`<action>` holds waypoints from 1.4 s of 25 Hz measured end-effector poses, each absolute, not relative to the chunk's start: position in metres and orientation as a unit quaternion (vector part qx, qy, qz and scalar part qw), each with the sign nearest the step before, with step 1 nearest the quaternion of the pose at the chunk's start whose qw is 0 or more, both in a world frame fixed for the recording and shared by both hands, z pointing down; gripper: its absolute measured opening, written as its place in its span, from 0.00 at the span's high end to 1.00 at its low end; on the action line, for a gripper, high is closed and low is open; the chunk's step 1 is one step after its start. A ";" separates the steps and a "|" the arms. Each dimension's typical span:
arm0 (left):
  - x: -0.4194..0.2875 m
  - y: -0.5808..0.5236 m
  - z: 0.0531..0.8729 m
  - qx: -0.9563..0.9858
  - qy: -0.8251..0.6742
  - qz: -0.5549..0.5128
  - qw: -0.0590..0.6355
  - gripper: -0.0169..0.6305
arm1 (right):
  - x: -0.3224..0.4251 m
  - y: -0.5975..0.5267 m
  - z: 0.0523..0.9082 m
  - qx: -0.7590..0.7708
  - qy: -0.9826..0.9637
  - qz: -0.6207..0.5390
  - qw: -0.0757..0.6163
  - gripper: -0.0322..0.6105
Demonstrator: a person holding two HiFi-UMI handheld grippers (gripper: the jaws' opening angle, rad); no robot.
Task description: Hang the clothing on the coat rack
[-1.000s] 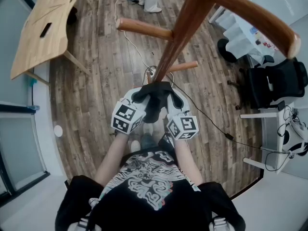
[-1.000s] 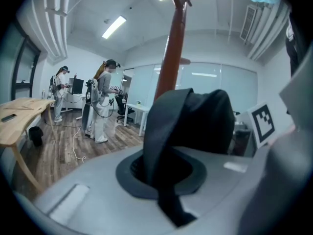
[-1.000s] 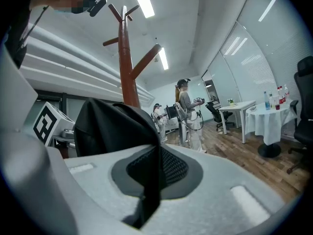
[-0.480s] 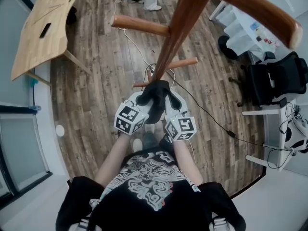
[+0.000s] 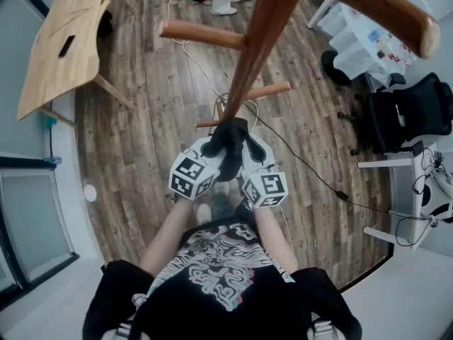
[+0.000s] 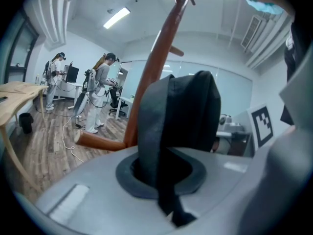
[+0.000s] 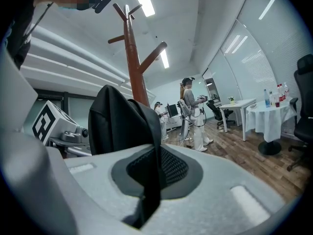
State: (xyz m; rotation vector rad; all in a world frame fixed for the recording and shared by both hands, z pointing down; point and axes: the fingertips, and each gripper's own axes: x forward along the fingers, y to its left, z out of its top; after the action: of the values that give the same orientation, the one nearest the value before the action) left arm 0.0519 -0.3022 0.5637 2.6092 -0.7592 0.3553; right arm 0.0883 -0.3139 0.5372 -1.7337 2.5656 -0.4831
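In the head view, a small bunch of black clothing (image 5: 228,142) is pinched between my two grippers, just in front of the coat rack's brown wooden pole (image 5: 249,62). My left gripper (image 5: 211,147) is shut on the clothing's left side and my right gripper (image 5: 245,147) on its right side. Wooden pegs (image 5: 204,34) branch off the pole above and beside the clothing. In the left gripper view the black fabric (image 6: 178,116) rises out of the left gripper (image 6: 164,177), with the pole (image 6: 151,77) behind it. The right gripper view shows the fabric (image 7: 122,124) standing in the right gripper (image 7: 149,177), the rack (image 7: 133,58) beyond.
A wooden table (image 5: 60,41) stands at the far left, with a black office chair (image 5: 407,115) and a white covered table (image 5: 368,37) at the right. Cables (image 5: 304,165) trail over the wood floor near the rack's foot. People (image 6: 95,99) stand at desks in the background.
Both grippers, still shut on the black clothing, have edged slightly up toward the rack's pole. The pole and pegs sit a little differently as the head view shifted.
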 end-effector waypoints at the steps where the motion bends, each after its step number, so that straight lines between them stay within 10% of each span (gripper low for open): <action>1: 0.052 -0.302 0.564 0.933 -0.271 0.127 0.201 0.97 | 0.089 -0.314 0.537 -0.553 0.819 -0.154 0.004 0.93; 18: 0.037 -0.315 0.558 0.914 -0.320 0.133 0.212 0.74 | 0.108 -0.314 0.524 -0.584 0.802 -0.123 0.025 0.91; 35: 0.028 -0.296 0.552 0.911 -0.315 0.142 0.226 0.74 | 0.113 -0.288 0.521 -0.583 0.799 -0.141 0.027 0.84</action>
State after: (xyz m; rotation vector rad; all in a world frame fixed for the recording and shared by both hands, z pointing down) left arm 0.0279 -0.2957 0.5518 2.5098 -0.8695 0.3921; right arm 0.1128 -0.2880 0.5212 -1.8011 2.4685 -0.4364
